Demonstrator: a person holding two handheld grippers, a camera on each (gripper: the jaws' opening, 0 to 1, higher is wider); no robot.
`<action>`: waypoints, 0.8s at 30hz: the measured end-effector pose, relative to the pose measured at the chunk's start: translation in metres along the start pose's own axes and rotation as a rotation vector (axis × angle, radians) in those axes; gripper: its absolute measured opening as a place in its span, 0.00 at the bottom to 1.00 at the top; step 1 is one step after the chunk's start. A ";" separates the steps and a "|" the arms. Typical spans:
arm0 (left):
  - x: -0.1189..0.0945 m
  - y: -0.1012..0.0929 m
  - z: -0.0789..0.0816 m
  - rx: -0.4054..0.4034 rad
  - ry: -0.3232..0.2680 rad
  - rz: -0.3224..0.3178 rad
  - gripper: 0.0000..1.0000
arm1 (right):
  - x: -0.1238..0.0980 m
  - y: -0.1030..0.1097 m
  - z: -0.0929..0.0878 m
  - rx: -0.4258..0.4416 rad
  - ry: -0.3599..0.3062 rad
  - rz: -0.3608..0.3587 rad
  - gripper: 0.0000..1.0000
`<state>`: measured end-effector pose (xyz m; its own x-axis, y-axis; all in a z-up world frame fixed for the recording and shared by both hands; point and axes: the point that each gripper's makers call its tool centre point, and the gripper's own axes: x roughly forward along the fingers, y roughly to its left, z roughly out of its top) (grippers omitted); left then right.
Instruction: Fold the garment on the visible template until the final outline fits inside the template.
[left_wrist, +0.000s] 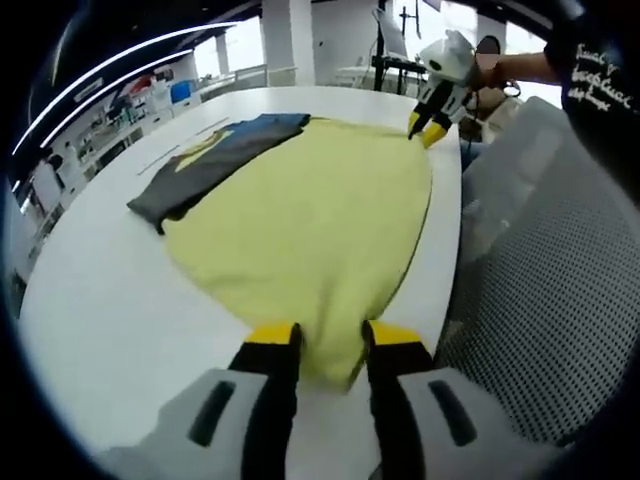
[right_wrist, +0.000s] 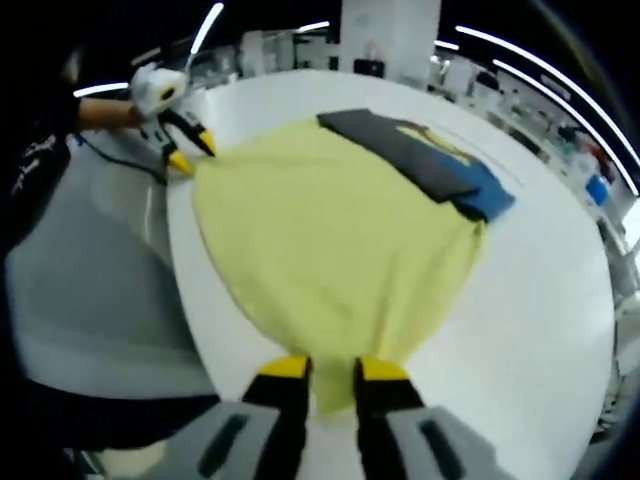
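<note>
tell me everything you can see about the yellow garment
The yellow garment is pale, plain, soft-looking cloth, spread flat on the white table and pulled taut between two corners. The left tool pinches one corner, the right tool the opposite one, both near the table edge. Its far side lies against or slightly under a dark folded garment with blue and yellow parts. No sleeves or collar can be made out.

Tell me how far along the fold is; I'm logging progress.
Early stage. Done: the yellow garment lies spread on the white table, beside a dark folded garment. In hand: the left tongs and right tongs each pinch one of its corners. Left: every fold; no template outline is discernible.
</note>
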<state>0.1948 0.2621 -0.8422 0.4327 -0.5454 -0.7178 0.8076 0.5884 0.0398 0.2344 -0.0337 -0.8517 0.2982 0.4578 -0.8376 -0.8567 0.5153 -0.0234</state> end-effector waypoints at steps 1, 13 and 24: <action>0.000 0.000 0.000 -0.001 0.000 -0.001 0.22 | 0.000 -0.002 0.000 0.008 -0.003 -0.006 0.09; 0.006 0.009 0.004 0.021 0.025 0.049 0.01 | 0.006 -0.013 0.007 0.111 -0.036 -0.015 0.00; -0.004 0.008 0.002 -0.039 0.028 0.060 0.00 | -0.003 -0.006 0.009 0.147 -0.057 0.012 0.00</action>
<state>0.2006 0.2679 -0.8375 0.4681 -0.4914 -0.7344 0.7638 0.6430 0.0566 0.2423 -0.0318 -0.8437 0.3153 0.5025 -0.8050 -0.7905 0.6085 0.0702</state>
